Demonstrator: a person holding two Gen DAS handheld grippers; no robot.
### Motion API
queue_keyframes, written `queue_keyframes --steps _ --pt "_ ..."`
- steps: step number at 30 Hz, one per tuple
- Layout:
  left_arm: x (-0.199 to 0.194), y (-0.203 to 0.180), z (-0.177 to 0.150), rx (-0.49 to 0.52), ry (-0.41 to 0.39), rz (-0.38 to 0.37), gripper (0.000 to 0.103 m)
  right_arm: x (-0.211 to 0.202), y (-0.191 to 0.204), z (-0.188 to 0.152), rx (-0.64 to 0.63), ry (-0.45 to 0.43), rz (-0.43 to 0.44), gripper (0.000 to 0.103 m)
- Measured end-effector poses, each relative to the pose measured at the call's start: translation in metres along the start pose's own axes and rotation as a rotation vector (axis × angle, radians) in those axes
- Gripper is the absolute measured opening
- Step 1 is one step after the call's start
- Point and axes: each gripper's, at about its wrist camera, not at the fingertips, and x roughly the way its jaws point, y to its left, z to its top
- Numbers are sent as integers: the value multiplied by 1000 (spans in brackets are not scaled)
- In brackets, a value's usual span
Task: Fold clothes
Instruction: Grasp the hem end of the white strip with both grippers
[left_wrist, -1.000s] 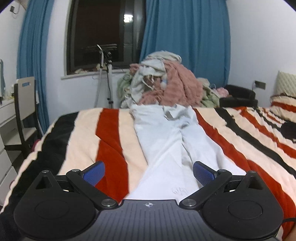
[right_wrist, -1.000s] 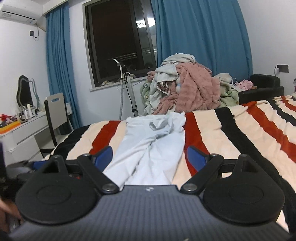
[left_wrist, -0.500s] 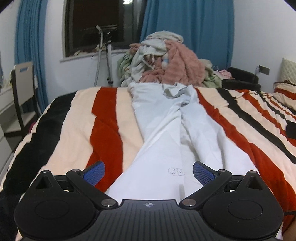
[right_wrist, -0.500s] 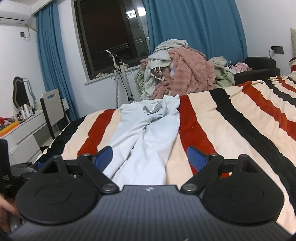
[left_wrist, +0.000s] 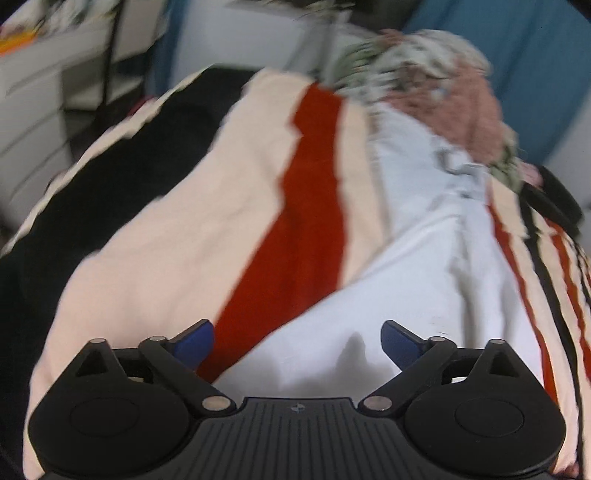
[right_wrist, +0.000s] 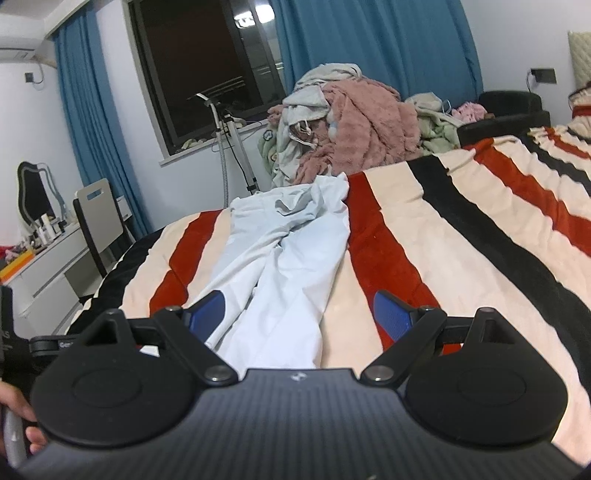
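1. Left gripper (left_wrist: 297, 345): jaws spread wide and grasping nothing, though they have just been closing a little. Only the near hem of the white trousers (left_wrist: 413, 266) lies under the gap, with no pad pressing cloth. It is pitched steeply down at the bed.
2. Right gripper (right_wrist: 297, 315): jaws spread wide and empty. It is aimed shallowly across the bed, with the hem of the nearest trouser leg in front of and below the gap. Whether it clears the cloth cannot be told.
3. White trousers: one pair, laid flat on the striped blanket (right_wrist: 461, 258). The long axis runs straight away from both grippers, hems nearest and waistband at the far edge of the bed. The two legs lie side by side, touching along the inseam.
4. Governing relation (judgement): both hems sit just ahead of the open jaws, the left gripper appearing nearer to the cloth. A lengthwise fold would carry the hems away toward the waistband.
5. Clothes pile (right_wrist: 347, 122): unfolded pink, grey and green items heaped beyond the waistband, apart from the trousers.
6. Writing: a small dark mark on one leg in the left view, too blurred to read. Partial lettering on a dark object at the right view's left edge is illegible.
7. A hand (right_wrist: 22, 424) shows at the lower left of the right view.
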Motion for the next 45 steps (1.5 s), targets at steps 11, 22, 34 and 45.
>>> queue_keyframes --steps 11,22,34,45 --pt "11 32 -1 -153 86 3 65 10 -24 0 143 64 8 89" --pt "-54 -30 -21 278 -79 52 2 3 -51 7 283 67 21 89" --pt "-79 -138 -121 511 26 -291 2 0 -78 17 348 67 -17 89" --pt "-59 -96 -83 337 233 -424 41 38 -82 -16 469 322 127 89"
